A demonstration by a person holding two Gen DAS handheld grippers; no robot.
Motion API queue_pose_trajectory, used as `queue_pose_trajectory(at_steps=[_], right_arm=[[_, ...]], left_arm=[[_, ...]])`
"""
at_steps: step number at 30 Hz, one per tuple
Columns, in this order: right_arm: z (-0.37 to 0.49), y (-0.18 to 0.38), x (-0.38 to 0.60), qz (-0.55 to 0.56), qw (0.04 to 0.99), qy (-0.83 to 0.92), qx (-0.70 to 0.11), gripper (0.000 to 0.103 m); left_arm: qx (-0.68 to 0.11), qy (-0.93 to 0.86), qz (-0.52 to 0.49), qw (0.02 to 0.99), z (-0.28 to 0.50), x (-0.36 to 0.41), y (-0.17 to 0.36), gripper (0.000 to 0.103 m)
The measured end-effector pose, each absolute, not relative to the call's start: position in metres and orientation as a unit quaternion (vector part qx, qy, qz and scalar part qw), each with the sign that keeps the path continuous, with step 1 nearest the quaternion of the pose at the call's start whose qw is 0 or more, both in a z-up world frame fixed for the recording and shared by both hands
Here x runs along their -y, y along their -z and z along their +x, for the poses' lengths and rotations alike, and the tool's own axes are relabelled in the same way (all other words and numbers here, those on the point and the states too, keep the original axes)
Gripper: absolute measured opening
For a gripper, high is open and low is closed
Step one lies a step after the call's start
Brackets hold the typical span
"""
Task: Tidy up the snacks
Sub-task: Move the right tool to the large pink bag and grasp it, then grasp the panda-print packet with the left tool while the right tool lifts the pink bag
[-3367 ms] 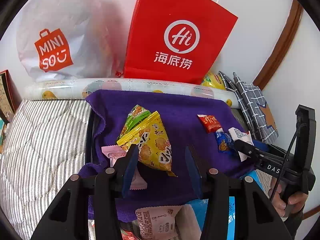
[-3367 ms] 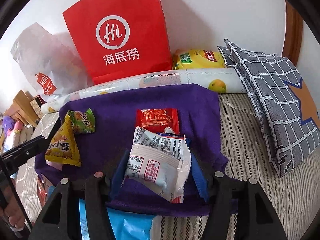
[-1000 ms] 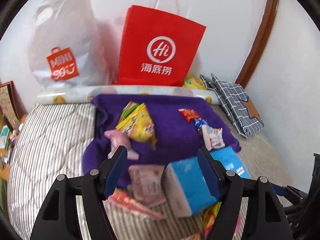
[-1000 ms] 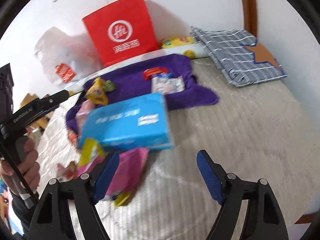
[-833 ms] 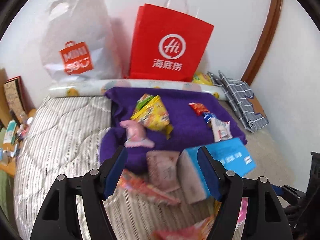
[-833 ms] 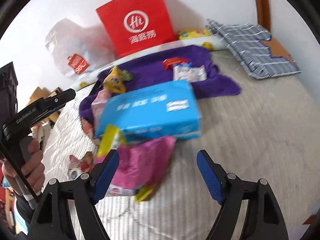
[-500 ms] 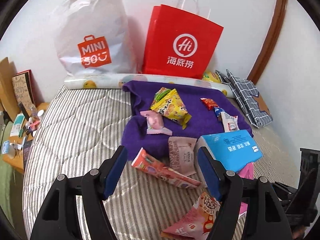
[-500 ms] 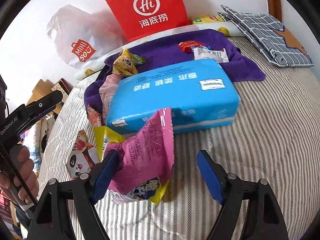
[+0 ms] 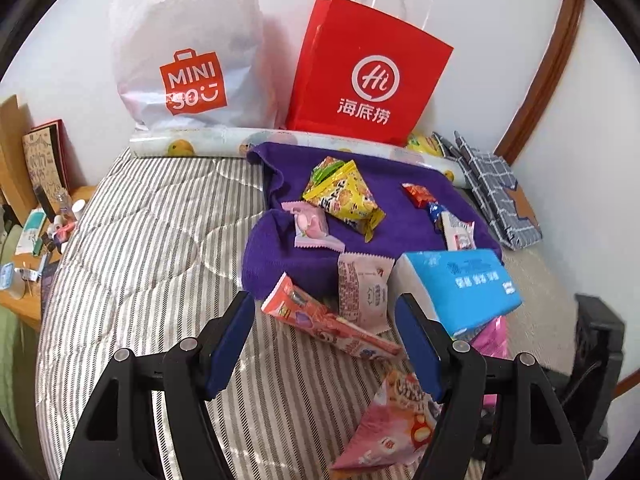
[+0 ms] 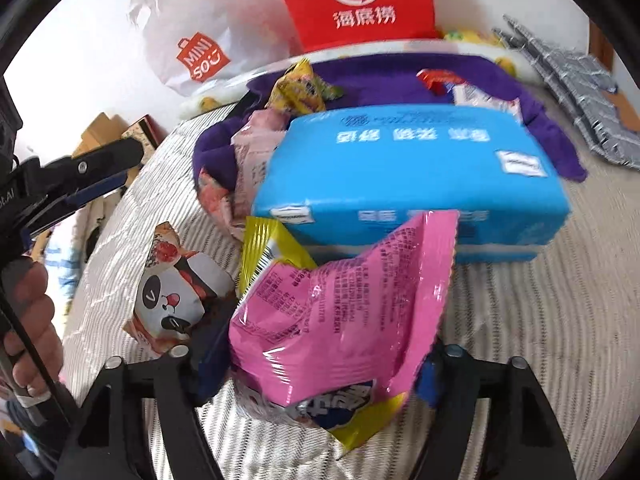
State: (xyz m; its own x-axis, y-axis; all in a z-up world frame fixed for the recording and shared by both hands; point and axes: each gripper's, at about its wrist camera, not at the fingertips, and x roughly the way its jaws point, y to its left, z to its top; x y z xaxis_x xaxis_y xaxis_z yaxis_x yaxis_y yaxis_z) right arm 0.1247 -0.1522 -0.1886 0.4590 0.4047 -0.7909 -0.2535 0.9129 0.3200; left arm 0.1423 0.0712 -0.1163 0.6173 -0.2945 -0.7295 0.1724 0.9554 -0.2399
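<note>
Closing right gripper (image 10: 320, 364) on pink snack bag (image 10: 340, 312)

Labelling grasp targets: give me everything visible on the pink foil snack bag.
The pink foil snack bag is glossy and crinkled, with a yellow serrated edge, small print on its back and a blue logo low down. It lies tilted between the right gripper jaws, which have just been closing on it, its top corner overlapping the blue tissue pack.

Glossy pink foil snack bag (image 10: 340, 312), fuzzy purple cloth (image 9: 400, 200), probably matt paper red bag (image 9: 368, 76)
</note>
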Motion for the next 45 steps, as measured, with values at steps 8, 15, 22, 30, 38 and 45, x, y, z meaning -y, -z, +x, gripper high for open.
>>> queue_pose_trajectory(at_steps=[8,15,22,30,38,45], right_arm=[[0.110,0.169,0.202,0.070,0.888,-0.132,-0.436,0.069],[0.105,0.180,0.248,0.090,0.891,-0.074,-0.438,0.069],[0.103,0.190,0.266,0.094,0.893,-0.052,-0.437,0.069],[0.114,0.206,0.280,0.114,0.891,-0.046,-0.437,0.069],[0.116,0.206,0.279,0.111,0.895,-0.048,-0.429,0.069],[0.114,0.206,0.279,0.116,0.897,-0.044,-0.425,0.069]], left_arm=[[-0.438,0.170,-0.056,0.881,0.118,-0.057,0.122,0.072],[-0.454,0.226,-0.030,0.861,0.094,-0.024,0.131,0.073],[-0.480,0.183,0.012,0.858,0.098,-0.006,0.165,0.051],[-0.459,0.191,-0.003,0.868,0.099,-0.010,0.157,0.044],[-0.460,0.172,0.006,0.871,0.106,-0.009,0.168,0.044],[-0.461,0.164,0.017,0.872,0.106,-0.004,0.184,0.044]])
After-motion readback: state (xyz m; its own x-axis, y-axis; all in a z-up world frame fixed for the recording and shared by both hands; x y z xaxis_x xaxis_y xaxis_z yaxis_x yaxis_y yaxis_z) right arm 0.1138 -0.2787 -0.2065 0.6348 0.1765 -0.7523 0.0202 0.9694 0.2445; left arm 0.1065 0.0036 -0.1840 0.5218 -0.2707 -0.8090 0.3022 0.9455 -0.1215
